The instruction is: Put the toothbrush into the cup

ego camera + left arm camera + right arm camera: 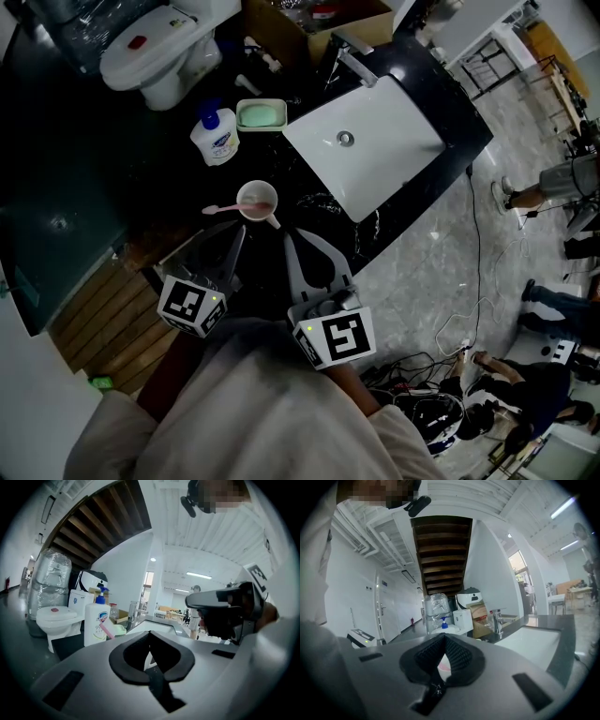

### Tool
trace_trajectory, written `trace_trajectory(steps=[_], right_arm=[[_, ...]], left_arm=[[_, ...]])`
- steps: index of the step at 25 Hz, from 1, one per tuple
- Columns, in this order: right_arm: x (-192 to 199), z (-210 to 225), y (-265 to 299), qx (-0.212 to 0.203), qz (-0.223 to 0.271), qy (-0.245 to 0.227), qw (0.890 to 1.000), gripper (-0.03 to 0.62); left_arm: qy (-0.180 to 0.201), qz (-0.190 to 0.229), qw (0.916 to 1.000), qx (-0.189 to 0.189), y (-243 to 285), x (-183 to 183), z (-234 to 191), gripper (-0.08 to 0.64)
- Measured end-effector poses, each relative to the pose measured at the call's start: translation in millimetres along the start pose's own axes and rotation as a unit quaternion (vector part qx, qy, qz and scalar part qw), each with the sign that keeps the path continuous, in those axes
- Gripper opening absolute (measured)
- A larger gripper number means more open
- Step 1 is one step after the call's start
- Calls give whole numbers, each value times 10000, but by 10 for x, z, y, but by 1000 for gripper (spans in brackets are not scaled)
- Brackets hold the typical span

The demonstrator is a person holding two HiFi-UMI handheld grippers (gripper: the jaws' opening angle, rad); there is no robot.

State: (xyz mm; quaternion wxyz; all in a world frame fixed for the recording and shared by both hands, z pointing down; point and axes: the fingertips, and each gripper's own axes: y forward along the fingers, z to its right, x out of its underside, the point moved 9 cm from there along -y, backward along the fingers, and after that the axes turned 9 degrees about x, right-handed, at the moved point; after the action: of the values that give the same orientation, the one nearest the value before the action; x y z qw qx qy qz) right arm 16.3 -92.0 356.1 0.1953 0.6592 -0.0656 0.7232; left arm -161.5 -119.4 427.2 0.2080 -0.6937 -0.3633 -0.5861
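Observation:
A pinkish cup (257,200) stands on the black counter (169,187) near its front edge. The pink toothbrush (221,208) rests in the cup, its end sticking out to the left. It also shows in the left gripper view as a pink toothbrush (107,630) slanting in front of the soap bottle. My left gripper (240,231) is just in front of the cup, shut, with nothing between its jaws (150,633). My right gripper (287,234) meets the cup's handle (274,221) and is shut on it. A pink-white bit of the cup (444,665) shows in its jaw hollow.
Behind the cup stand a soap bottle (216,139) and a green soap dish (261,114). A white sink (366,145) with a faucet (352,61) lies to the right. A white toilet (159,52) and a cardboard box (309,23) are further back. People stand on the floor at right.

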Motion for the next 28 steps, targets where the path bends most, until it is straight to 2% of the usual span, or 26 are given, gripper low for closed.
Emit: trace_trajectory(steps=[8, 16, 22, 28], right_arm=[[-27, 2, -37, 16, 139, -70, 9999, 6], [-40, -15, -49, 56, 95, -265, 9996, 5], [-48, -7, -63, 118, 151, -260, 9995, 5], [-63, 4, -60, 155, 150, -274, 9994, 5]], left_arm=[[68, 330, 9993, 186, 14, -252, 160, 11], [-2, 471, 9988, 135, -15, -326, 136, 11], [127, 589, 9982, 0, -27, -385, 121, 11], [83, 601, 9982, -17, -28, -400, 102, 11]])
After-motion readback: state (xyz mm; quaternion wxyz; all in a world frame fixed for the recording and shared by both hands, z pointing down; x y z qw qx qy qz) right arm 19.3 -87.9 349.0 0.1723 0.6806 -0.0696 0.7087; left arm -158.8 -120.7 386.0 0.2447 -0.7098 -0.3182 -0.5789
